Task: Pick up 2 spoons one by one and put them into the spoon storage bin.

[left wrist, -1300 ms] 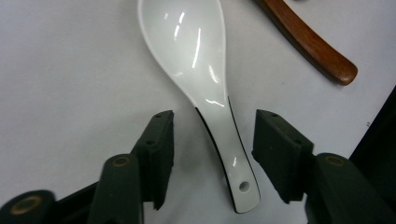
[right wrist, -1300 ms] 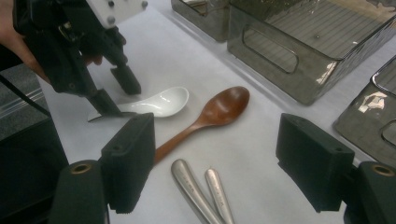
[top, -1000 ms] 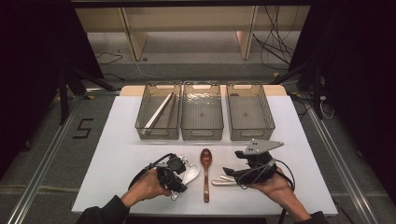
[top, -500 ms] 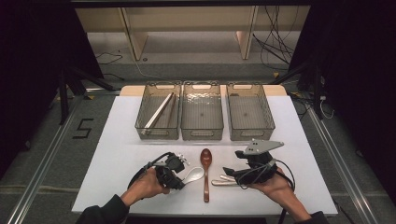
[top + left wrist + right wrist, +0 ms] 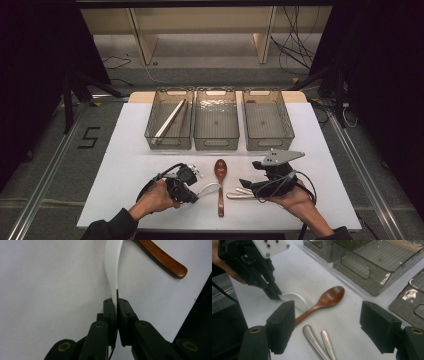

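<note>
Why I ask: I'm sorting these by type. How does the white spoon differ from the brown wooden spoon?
The white spoon is pale and pinched in the left hand-held gripper; the brown wooden spoon is dark, lying free on the table. The white one is wider and curved, the wooden one slim. Both sit near the table's front edge.

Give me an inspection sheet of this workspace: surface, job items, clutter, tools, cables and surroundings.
Surface: white table.
Job's things: white spoon with its handle in the left tool; wooden spoon beside it; two metal handles; three clear bins, chopsticks in the left one.
Clutter: nothing seen.
Grippers: left tool's jaws have just closed on the spoon; right tool open, empty.
Cables: black leads trailing from the tools.
Surroundings: dark curtains, floor wires.
</note>
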`<state>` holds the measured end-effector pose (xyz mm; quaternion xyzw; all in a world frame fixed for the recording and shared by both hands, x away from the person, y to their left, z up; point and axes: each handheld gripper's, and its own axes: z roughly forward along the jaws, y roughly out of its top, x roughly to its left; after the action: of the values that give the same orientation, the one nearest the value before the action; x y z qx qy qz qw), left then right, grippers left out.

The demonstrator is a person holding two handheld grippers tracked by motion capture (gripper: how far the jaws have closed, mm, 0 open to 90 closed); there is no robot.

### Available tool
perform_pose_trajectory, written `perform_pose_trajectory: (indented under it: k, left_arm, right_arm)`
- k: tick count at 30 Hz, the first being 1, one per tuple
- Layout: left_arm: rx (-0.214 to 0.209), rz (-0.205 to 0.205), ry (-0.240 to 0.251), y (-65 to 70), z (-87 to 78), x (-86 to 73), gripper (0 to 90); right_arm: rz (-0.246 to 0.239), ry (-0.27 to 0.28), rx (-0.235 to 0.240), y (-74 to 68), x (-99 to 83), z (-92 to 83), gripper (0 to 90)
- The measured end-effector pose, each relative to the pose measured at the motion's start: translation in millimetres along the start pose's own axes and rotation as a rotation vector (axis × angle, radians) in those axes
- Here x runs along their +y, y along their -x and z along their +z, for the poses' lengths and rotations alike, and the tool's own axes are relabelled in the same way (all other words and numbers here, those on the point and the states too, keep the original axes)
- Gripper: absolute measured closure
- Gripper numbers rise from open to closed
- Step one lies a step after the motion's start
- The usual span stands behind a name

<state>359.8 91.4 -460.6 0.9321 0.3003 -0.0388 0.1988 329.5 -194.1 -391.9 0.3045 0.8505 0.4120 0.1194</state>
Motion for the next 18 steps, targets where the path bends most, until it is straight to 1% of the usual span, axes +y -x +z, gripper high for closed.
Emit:
perform_pose_trajectory:
  k: [2, 6, 8, 12, 14, 18]
  left_arm:
    - [0.005, 0.003, 0.013, -1.9, -3.1, 0.3, 85.0]
    - [0.001, -0.020, 0.059, -4.9, -9.3, 0.7, 85.0]
    - [0.008, -0.015, 0.067, -7.2, -12.6, 0.9, 85.0]
    - [0.015, -0.030, 0.105, -12.1, -18.2, 0.5, 85.0]
    - [0.025, -0.042, 0.131, -14.1, -21.3, 0.5, 85.0]
    - [0.023, -0.064, 0.154, -20.7, -27.1, 0.7, 84.9]
  right_arm:
    - [0.001, 0.000, 0.000, 0.1, 0.0, 0.0, 29.4]
    - [0.000, -0.001, -0.001, 0.1, -0.1, 0.1, 29.4]
    - [0.000, 0.000, 0.000, -0.1, -0.1, 0.3, 29.4]
    - [-0.001, 0.000, 0.000, 0.0, -0.2, 0.4, 29.4]
    - [-0.001, -0.001, 0.000, 0.2, -0.2, 0.5, 29.4]
    - [-0.001, -0.003, 0.002, 0.1, -0.3, 1.2, 29.4]
